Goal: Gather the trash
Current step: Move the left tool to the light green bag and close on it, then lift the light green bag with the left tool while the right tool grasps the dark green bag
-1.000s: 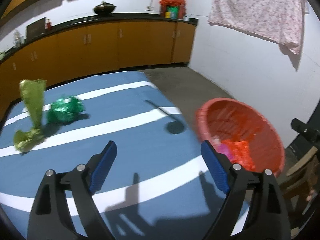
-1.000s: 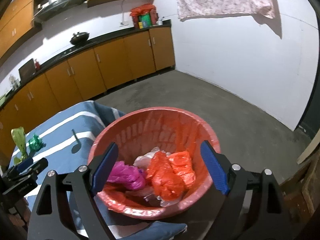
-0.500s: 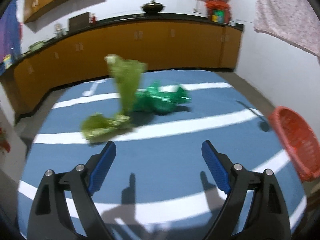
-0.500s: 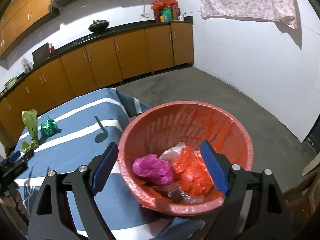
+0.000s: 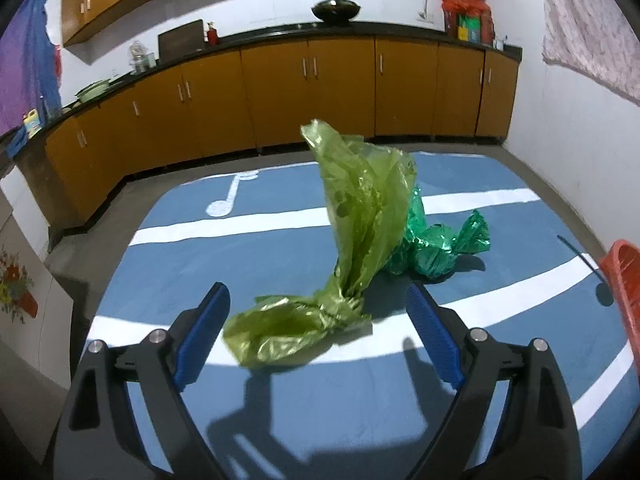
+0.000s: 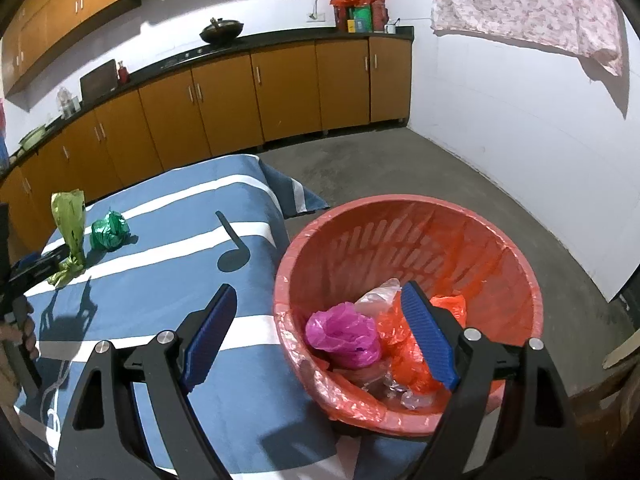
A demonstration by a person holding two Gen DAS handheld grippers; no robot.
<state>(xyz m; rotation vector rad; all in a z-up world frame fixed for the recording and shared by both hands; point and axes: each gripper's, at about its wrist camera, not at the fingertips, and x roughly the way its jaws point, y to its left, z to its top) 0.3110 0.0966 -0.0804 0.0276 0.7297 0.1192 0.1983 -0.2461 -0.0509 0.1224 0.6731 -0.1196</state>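
An olive-green plastic bag (image 5: 360, 232) stands crumpled on the blue striped tablecloth (image 5: 180, 212), its lower end lying just ahead of my left gripper (image 5: 316, 312), which is open and holds nothing. A dark green foil bag (image 5: 436, 240) rests right behind the olive one. In the right wrist view both bags sit far left, olive bag (image 6: 70, 224) and foil bag (image 6: 109, 230), with the left gripper (image 6: 32, 268) beside them. My right gripper (image 6: 316, 312) hangs open and empty over the near rim of the red basket (image 6: 400, 204), which holds a pink bag (image 6: 344, 332) and orange bags (image 6: 404, 344).
The basket (image 5: 624, 280) stands off the table's right edge. Orange cabinets (image 5: 312, 92) line the far wall, with bare concrete floor (image 6: 380, 168) between them and the table. A flowered cloth (image 6: 528, 4) hangs on the white right wall. A hand (image 6: 16, 332) grips the left tool.
My left gripper swung left, away from the basket, and closed in on the two green bags. The right gripper drifted left, so the basket now sits further right in its view.
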